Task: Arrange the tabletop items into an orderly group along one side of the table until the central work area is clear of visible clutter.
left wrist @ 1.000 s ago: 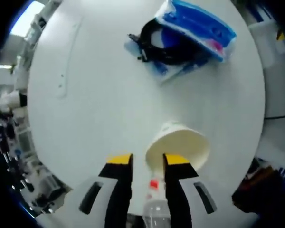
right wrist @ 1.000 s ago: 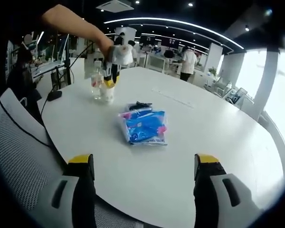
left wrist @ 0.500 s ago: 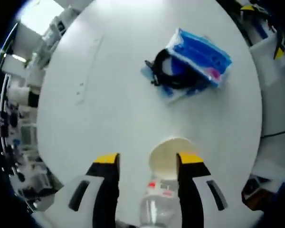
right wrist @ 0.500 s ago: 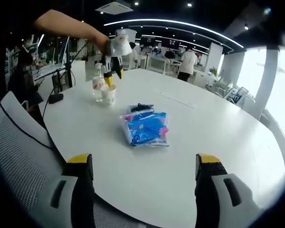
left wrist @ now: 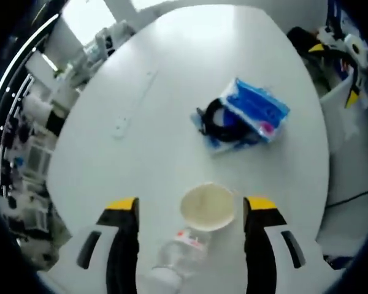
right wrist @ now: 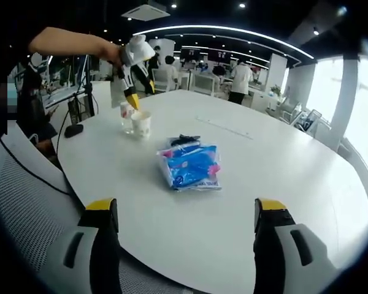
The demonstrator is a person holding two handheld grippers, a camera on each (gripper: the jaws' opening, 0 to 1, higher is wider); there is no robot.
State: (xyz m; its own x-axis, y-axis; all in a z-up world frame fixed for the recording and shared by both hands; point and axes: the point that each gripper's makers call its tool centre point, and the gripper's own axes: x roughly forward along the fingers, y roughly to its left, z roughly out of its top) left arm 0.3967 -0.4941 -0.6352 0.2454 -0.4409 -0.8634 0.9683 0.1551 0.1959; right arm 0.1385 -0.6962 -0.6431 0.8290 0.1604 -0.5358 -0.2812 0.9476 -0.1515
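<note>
- Overhead, left gripper (left wrist: 191,208) hangs wide open above paper cup (left wrist: 208,207) and bottle (left wrist: 179,250), gripping nothing.
- Right gripper (right wrist: 184,211) spread wide, empty, low at table (right wrist: 282,177) edge.
- Blue packet (right wrist: 190,165) mid-table, straight ahead of right jaws, nearer them; long axis pointing away.

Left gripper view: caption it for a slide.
Open left gripper above white paper cup and clear plastic bottle.

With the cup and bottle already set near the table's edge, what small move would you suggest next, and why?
Probably bring the open right gripper forward to the blue packet, which lies with a black cable mid-table, apart from the cup and bottle. The left gripper hangs open above those two, holding nothing.
</note>
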